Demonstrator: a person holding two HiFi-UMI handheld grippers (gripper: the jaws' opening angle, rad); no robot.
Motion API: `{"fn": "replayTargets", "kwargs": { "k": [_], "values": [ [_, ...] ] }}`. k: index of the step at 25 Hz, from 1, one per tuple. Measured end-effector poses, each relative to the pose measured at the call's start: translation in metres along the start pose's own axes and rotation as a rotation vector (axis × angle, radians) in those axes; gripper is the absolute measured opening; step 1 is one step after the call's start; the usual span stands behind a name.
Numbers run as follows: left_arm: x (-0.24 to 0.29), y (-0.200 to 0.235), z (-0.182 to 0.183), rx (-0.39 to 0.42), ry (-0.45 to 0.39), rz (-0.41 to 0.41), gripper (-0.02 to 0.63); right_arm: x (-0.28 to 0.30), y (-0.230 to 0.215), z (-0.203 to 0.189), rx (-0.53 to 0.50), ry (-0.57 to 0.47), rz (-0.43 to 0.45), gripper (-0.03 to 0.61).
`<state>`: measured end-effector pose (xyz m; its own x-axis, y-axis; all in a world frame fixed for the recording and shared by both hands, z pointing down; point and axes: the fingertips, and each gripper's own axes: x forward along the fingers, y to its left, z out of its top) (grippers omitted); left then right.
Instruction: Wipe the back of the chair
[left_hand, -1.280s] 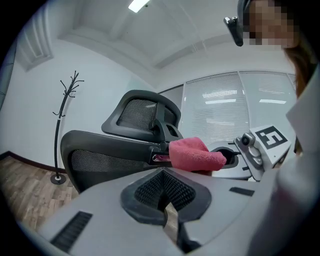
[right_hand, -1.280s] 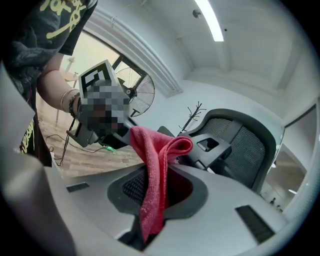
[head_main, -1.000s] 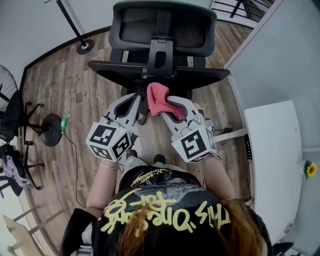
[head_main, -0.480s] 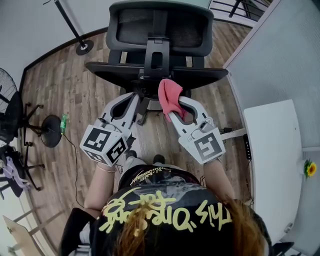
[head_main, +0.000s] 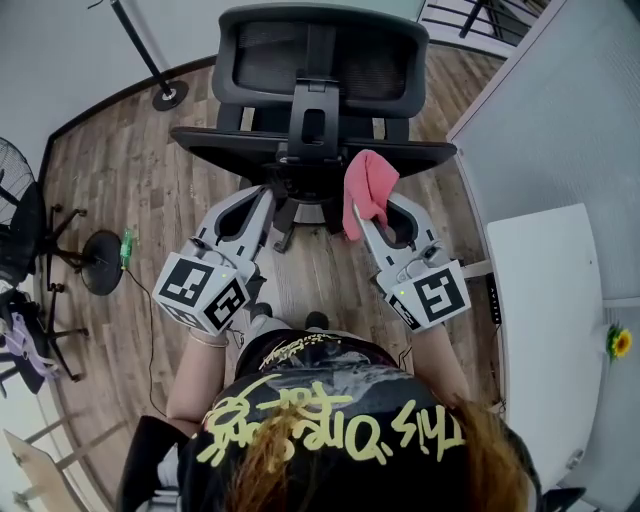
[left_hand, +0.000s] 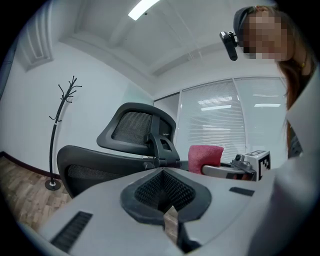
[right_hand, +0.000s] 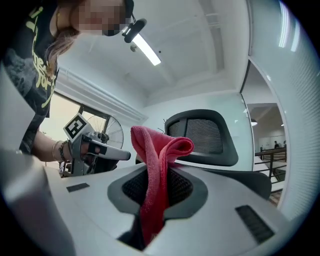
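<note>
1. Squeezing a pink cloth tight between its jaws, the right tool is holding it up by the right part of the chair back. The cloth is flopping over the jaws.
2. The left tool is pointing at the chair too, more to the left. Its jaws are sitting together with nothing in them.
3. The chair is standing on the wood floor, on the far side of both tools, with its back facing the person.
4. The wiping is not looking finished. The cloth is sitting very close to the back, but I cannot tell if it is touching. No dirty or clean marks are showing, so how much is done is hard to say.
5. The seat and wheels are mostly hiding under the back, and the person's head is covering the near floor.
</note>
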<state>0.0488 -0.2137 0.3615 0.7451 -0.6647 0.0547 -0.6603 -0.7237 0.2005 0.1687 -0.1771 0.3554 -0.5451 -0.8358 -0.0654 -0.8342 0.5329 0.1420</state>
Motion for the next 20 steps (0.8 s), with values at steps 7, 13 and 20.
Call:
{"fn": "replayTargets", "kwargs": {
  "k": [7,13,20],
  "values": [
    [0.001,0.004,0.002,0.005,-0.009,0.003,-0.006,-0.006,-0.017,0.001,0.085,-0.033,-0.056,0.063],
    [0.006,0.005,0.0,0.004,-0.008,0.005,-0.007,-0.011,-0.028,0.0,0.098,-0.044,-0.098,0.061],
    [0.008,0.009,-0.002,0.012,0.001,0.011,-0.007,-0.008,-0.032,-0.003,0.083,-0.029,-0.126,0.061]
  ]
}}
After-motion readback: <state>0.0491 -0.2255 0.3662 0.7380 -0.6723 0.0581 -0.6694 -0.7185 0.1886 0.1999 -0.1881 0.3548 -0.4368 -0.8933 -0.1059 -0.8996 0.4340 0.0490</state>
